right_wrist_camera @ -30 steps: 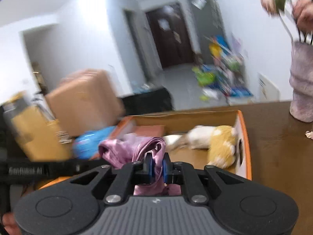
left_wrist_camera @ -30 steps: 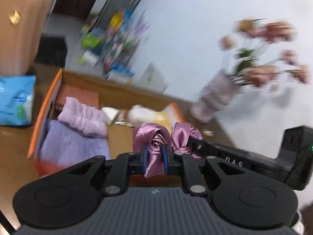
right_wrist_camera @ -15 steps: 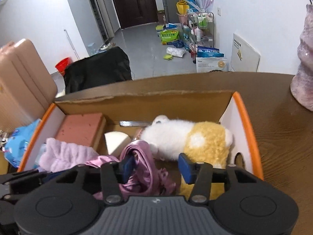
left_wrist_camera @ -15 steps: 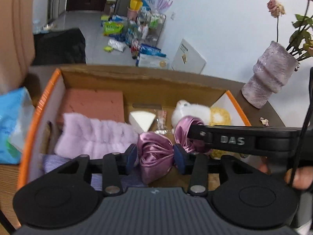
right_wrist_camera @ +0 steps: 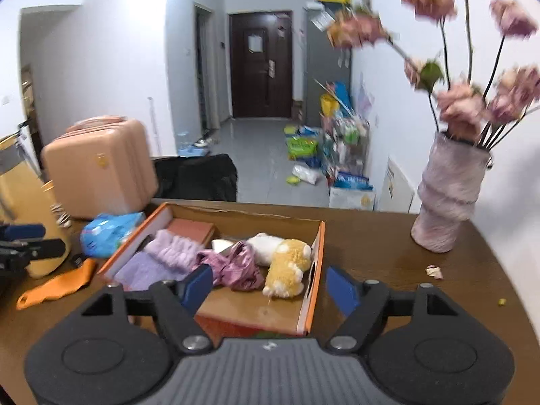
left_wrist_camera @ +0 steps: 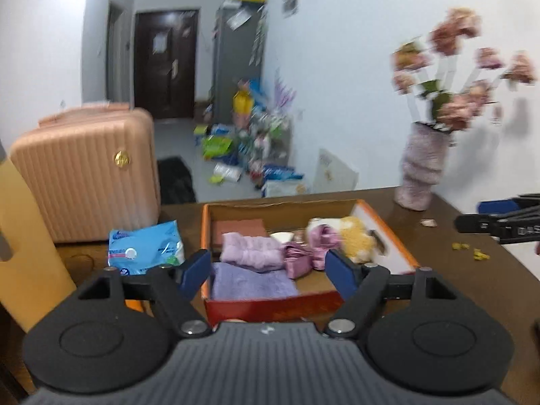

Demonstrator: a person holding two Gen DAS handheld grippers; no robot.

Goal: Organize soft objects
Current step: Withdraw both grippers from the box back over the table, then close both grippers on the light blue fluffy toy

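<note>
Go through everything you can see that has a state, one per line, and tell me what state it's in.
Left gripper: open, empty.
Right gripper: open, empty.
Orange-edged cardboard box: open-topped, on the table.
Shiny pink satin cloth: crumpled, lying in the box.
White and yellow plush toy: lying on its side in the box.
Fluffy lilac headband: resting on the folded purple towel.
Orange sock: lying flat outside the box.
Ribbed pink vase: upright, holding flowers.

One cardboard box (right_wrist_camera: 312,263), one plush toy (right_wrist_camera: 287,265), two satin scrunchies (left_wrist_camera: 308,251), one vase (right_wrist_camera: 445,199) and one suitcase (left_wrist_camera: 87,172) are counted.
</note>
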